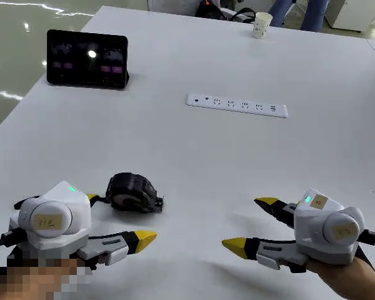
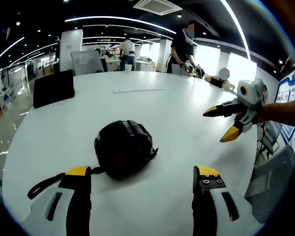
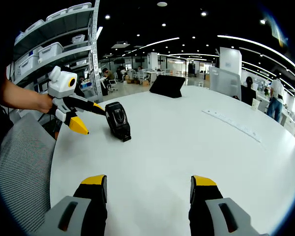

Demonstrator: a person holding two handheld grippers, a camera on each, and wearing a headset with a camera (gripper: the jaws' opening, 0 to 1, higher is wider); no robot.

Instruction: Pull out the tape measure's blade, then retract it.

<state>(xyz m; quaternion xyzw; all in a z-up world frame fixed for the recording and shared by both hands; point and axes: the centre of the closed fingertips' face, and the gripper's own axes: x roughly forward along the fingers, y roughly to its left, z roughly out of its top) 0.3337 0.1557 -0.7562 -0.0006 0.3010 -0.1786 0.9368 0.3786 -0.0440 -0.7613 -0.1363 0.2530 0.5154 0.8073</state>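
A black tape measure (image 1: 132,193) lies on the white table (image 1: 194,144), its blade fully inside. In the left gripper view the tape measure (image 2: 124,148) sits just ahead of the yellow-tipped jaws, with its wrist strap trailing toward the left jaw. My left gripper (image 1: 119,219) is open at the tape's left side, not touching it. My right gripper (image 1: 253,224) is open over bare table well to the right. The right gripper view has the tape measure (image 3: 118,120) far ahead to the left, next to the left gripper (image 3: 86,118). The right gripper (image 2: 225,122) appears at the right of the left gripper view.
A white power strip (image 1: 236,105) lies across the table's middle. A dark tablet (image 1: 87,59) stands propped at the far left, and a paper cup (image 1: 261,25) sits at the far edge. People stand beyond the table. A mesh chair (image 3: 19,167) is at the table's side.
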